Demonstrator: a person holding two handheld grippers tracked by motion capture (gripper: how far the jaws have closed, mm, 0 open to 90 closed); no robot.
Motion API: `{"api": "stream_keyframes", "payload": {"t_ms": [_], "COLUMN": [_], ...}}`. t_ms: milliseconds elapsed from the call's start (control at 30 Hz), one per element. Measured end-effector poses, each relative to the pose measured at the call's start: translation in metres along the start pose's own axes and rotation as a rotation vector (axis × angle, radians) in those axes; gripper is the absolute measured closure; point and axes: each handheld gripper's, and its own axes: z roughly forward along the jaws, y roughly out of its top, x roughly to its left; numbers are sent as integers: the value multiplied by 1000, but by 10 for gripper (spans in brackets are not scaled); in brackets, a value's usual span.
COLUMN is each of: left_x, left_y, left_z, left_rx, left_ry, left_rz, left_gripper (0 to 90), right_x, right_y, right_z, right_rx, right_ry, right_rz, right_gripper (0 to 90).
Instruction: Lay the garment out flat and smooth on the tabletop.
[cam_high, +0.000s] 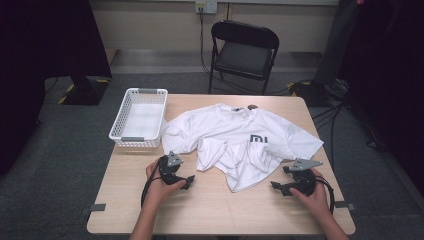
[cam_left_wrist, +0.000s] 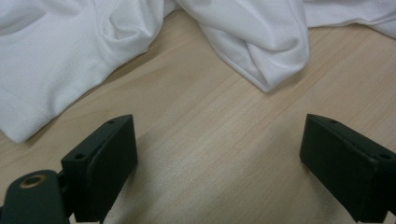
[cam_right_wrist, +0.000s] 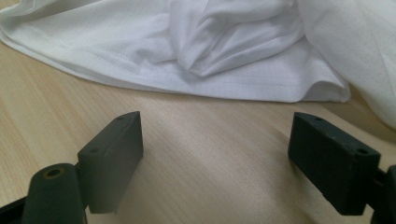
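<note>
A crumpled white T-shirt (cam_high: 240, 142) with a dark logo lies across the middle of the wooden table (cam_high: 215, 210). My left gripper (cam_high: 189, 182) rests on the table just left of the shirt's near hem, jaws wide apart and empty. Its own view has the left gripper (cam_left_wrist: 219, 163) over bare wood, with folds of the T-shirt (cam_left_wrist: 252, 42) a short way ahead. My right gripper (cam_high: 278, 187) sits right of the hem, also open and empty. In its view the right gripper (cam_right_wrist: 217, 158) faces the stitched edge of the T-shirt (cam_right_wrist: 196, 79), apart from it.
A white plastic basket (cam_high: 139, 118) stands at the table's far left corner, touching the shirt's sleeve. A black folding chair (cam_high: 242, 52) stands beyond the far edge. Cables run along the floor at the right. Bare wood lies along the near edge.
</note>
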Motion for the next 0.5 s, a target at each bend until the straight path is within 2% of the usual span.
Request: {"api": "stream_keyframes", "payload": {"t_ms": [133, 300, 367, 400, 467, 500], "left_x": [0, 0, 0, 0, 0, 0], "left_y": [0, 0, 0, 0, 0, 0], "left_z": [0, 0, 0, 0, 0, 0], "left_rx": [0, 0, 0, 1, 1, 1], "left_ry": [0, -2, -3, -3, -3, -3], "left_rz": [-1, 0, 0, 0, 0, 0], "left_gripper": [106, 104, 102, 101, 101, 101], "right_x": [0, -1, -1, -1, -3, -4], "right_y": [0, -1, 1, 3, 6, 7], "right_z": [0, -1, -3, -5, -8, -9], "right_rx": [0, -3, -1, -18, -71, -80], "right_ry": [-2, -41, -79, -87, -76, -78], "right_rz": [2, 32, 34, 36, 59, 67], "right_gripper": [172, 193, 245, 267, 358, 391]}}
